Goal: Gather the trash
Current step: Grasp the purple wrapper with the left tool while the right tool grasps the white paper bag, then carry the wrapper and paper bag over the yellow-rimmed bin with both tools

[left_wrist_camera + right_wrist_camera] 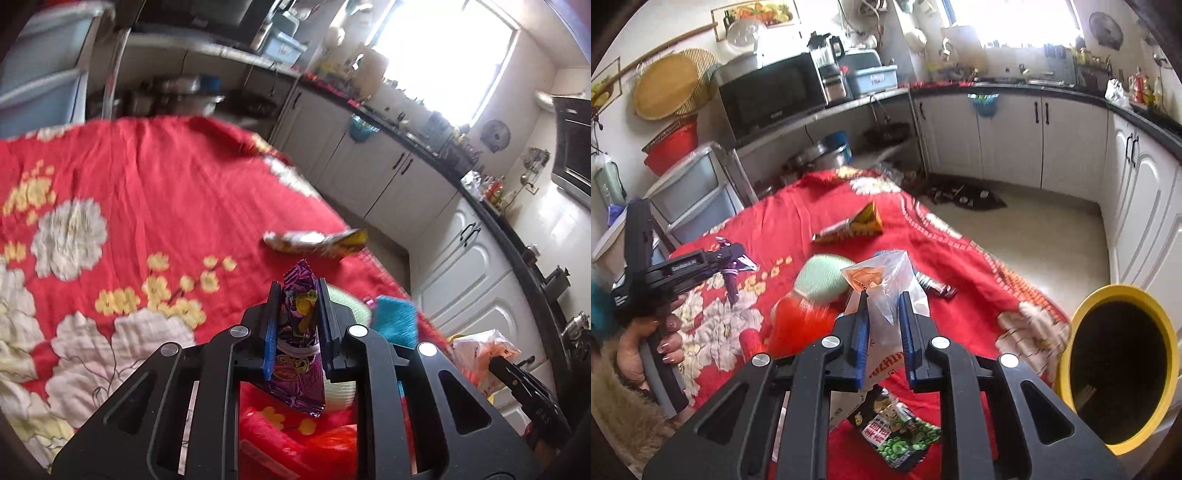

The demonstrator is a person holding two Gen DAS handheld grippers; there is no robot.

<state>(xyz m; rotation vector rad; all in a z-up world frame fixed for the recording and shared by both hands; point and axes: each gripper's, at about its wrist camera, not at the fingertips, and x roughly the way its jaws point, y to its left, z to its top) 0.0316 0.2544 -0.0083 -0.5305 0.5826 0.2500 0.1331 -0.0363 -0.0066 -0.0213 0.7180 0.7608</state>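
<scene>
Left wrist view has the left hand-held gripper (pixel 298 295) clamped nearly shut on a purple snack wrapper (pixel 298 339), which stands upright between the pads and hangs clear above the red flowered cloth (pixel 155 177) on the desk. Right wrist view shows the right hand-held gripper (pixel 882 306) pinched just as tight on a thin clear plastic bag (pixel 890 284) with red print, also lifted off the cloth. The yellow bin (pixel 1123 369) sits off the desk's right edge, close to the right hand-held gripper, so I'd guess that's where both pieces go. More trash lies farther from the bin: a green peas packet (pixel 901 439) right under the bag, a dark wrapper (pixel 934 286) just past it, and a yellow and silver wrapper (pixel 853 225) toward the far end of the cloth. All of this looks feather light, crinkly and floppy, nothing breakable, but foil film is slick and can slide out, so I'd grab a flat middle or a sealed edge, not a loose corner. The bag is limp and could snag. Readable writing is slim: partial red letters like "UZHIF" on the bag, Chinese characters on the peas packet that I can't make out, and the purple wrapper's logo is too blurred.
</scene>
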